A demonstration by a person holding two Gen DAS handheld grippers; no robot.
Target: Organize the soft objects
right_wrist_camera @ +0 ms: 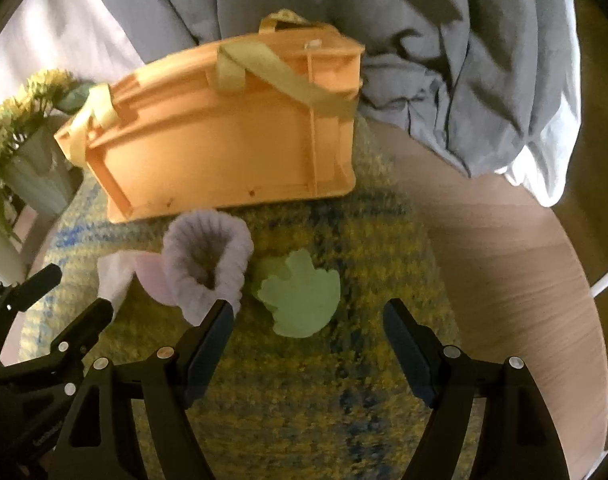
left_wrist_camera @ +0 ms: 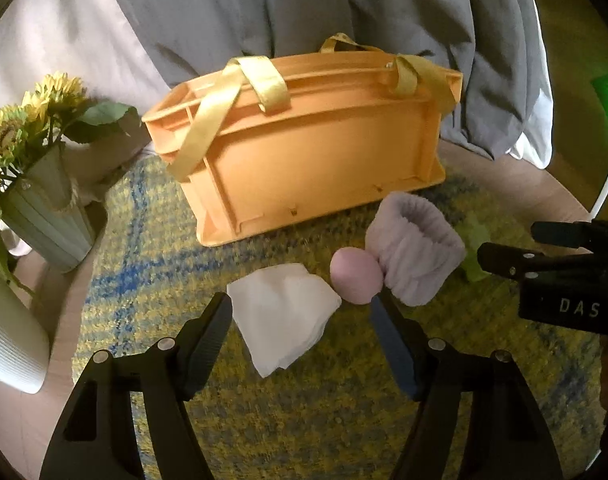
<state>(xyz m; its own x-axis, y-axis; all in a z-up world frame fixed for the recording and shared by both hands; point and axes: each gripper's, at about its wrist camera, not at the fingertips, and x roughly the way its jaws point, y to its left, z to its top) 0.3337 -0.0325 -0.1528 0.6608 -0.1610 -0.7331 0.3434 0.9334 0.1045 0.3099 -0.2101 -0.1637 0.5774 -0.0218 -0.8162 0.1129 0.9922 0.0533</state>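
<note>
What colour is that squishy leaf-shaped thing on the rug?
Pale green. The leaf-shaped thing shows best in the right wrist view, lying on the yellow-and-blue rug.

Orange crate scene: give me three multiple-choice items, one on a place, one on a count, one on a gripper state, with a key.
1. Where does the pink ball lie?
A. inside the orange crate
B. on the rug, touching the lavender fuzzy cuff
C. in the flower vase

2. How many soft items lie on the rug in front of the crate?
A. two
B. four
C. six

3. How does the left gripper stand?
A. open, holding nothing
B. shut on the white cloth
C. shut on the ball

Key: 1 B, the ball rests against the cuff; 2 B, cloth, ball, cuff and green piece; 3 A, its fingers are spread either side of the cloth.
</note>
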